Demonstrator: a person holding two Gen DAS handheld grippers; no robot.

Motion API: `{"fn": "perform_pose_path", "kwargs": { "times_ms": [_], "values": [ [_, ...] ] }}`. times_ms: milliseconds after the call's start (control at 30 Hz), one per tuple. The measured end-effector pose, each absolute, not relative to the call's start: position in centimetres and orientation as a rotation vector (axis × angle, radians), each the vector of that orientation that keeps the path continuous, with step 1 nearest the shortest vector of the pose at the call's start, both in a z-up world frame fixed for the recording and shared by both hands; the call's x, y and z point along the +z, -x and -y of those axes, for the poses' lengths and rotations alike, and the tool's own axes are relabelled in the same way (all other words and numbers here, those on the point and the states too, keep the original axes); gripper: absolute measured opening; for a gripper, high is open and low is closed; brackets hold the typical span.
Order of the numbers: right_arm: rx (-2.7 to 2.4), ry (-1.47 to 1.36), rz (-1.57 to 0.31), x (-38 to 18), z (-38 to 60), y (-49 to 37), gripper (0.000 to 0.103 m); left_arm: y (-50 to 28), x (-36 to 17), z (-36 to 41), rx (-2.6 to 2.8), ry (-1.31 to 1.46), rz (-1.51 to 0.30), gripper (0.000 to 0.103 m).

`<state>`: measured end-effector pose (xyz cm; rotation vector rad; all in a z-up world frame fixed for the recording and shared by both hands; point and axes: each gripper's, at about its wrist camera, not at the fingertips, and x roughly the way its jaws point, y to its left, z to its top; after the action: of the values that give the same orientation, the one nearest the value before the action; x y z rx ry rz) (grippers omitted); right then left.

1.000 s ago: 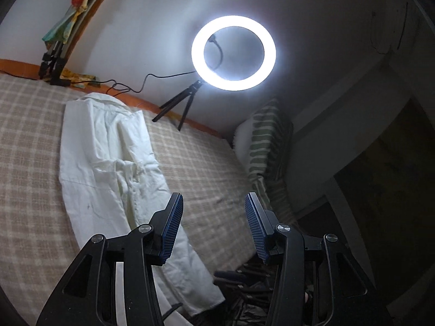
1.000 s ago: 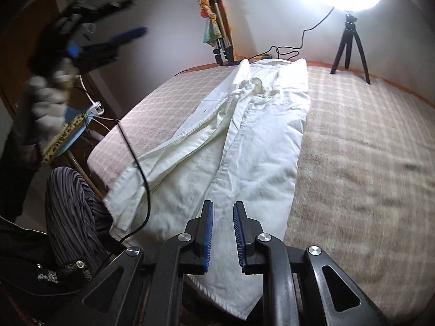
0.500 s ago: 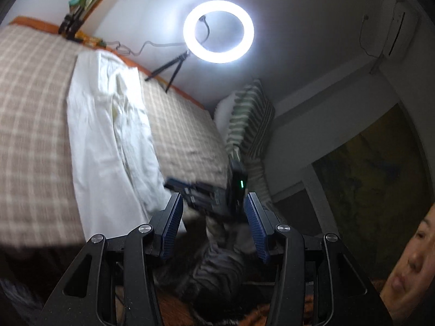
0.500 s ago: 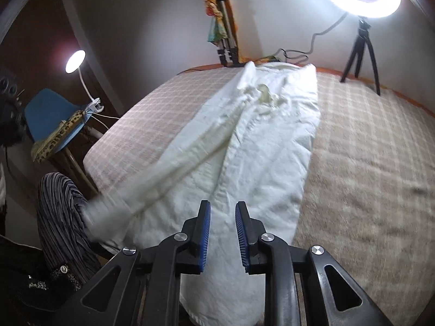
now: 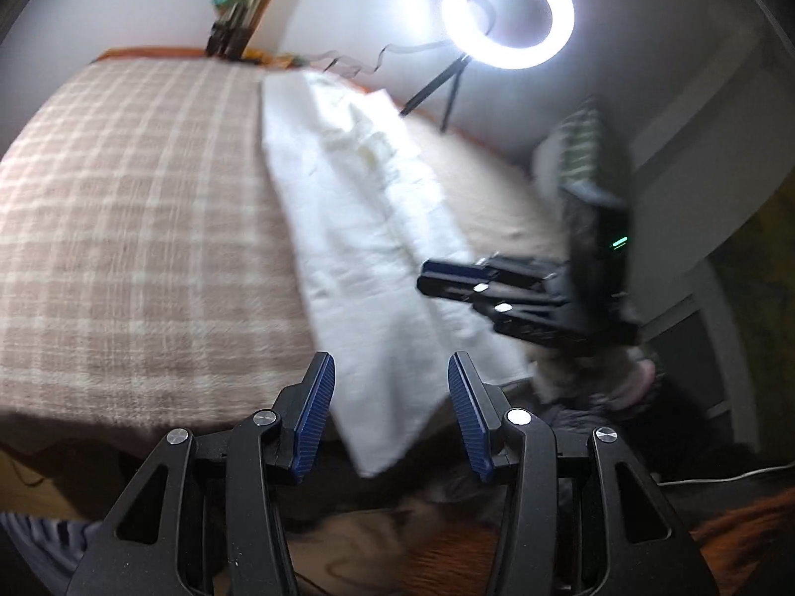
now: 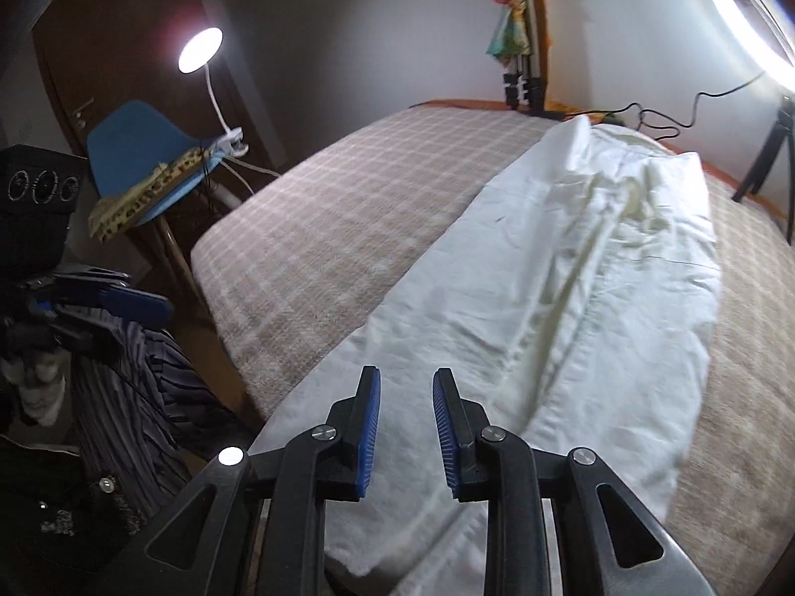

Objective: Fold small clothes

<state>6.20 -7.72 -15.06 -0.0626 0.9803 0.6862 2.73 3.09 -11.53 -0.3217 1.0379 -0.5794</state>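
Your bed with the beige-and-white checked blanket [image 6: 348, 228] fills most of both views. Along it, from the far wall to the near edge, lies the long white cotton garment [image 6: 571, 308], rumpled down its middle, its near end hanging just over the blanket's edge. A lit white ring light on a black tripod [image 5: 507, 10] stands at the far side of the bed, and a blue plastic chair [image 6: 144, 169] with a clip-on lamp sits to the left of the bed.

Your right gripper [image 6: 406, 387] hovers over the near end of the garment; its blue-padded jaws stand narrowly apart and are opening, with cloth below them but nothing pinched. Your left gripper [image 5: 390, 382] hangs at the near edge of the bed, above the garment's hanging corner, its jaws moderately wide and empty. From the left wrist, the right gripper shows blurred, just right of the garment.
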Motion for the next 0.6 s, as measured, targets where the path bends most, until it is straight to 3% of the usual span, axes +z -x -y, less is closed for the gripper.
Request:
{"fn": "perform_pose_path", "kwargs": {
  "times_ms": [300, 433, 600],
  "values": [
    [0.702, 0.08, -1.098, -18.3, 7.1, -4.8, 0.025, -3.9, -18.1, 2.1, -0.607, 0.14, -1.116, 0.046],
    [0.709, 0.102, -1.116, -17.6, 9.2, -1.8, 0.024, -3.2, -18.5, 2.6, -0.623, 0.099, -1.117, 0.046],
    [0.574, -0.053, -1.051, -14.6, 16.2, 1.0, 0.042, -2.2, -18.3, 0.7, -0.63, 0.201, -1.146, 0.046]
  ]
}}
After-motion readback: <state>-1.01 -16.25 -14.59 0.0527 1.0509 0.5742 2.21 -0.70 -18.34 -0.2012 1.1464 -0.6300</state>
